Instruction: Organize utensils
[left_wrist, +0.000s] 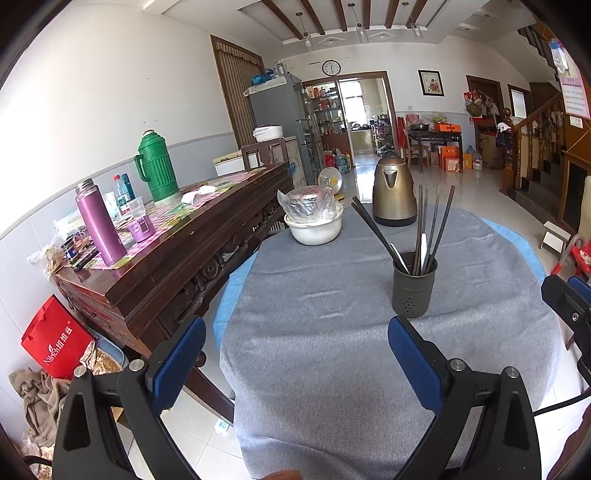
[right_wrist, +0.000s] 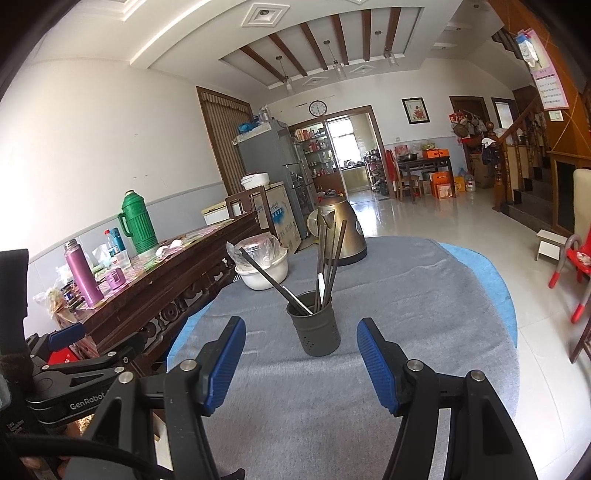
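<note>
A dark grey utensil holder (left_wrist: 414, 284) (right_wrist: 313, 323) stands upright on the grey cloth of the round table (left_wrist: 325, 332) (right_wrist: 424, 314). Several dark chopsticks (left_wrist: 437, 225) (right_wrist: 332, 251) and a white utensil (left_wrist: 424, 243) (right_wrist: 320, 286) stick out of it. My left gripper (left_wrist: 297, 341) is open over the cloth, short of the holder and to its left, with nothing between its blue pads (left_wrist: 177, 363). My right gripper (right_wrist: 301, 345) is open too, empty, with the holder just beyond its fingertips. The left gripper's body (right_wrist: 70, 384) shows at the right wrist view's left edge.
A bronze kettle (left_wrist: 393, 192) (right_wrist: 341, 232) and a white bowl holding a bagged pot (left_wrist: 314, 218) (right_wrist: 260, 264) stand at the table's far side. A dark wooden sideboard (left_wrist: 166, 258) (right_wrist: 155, 291) with flasks runs along the left. A red chair (right_wrist: 576, 269) stands right.
</note>
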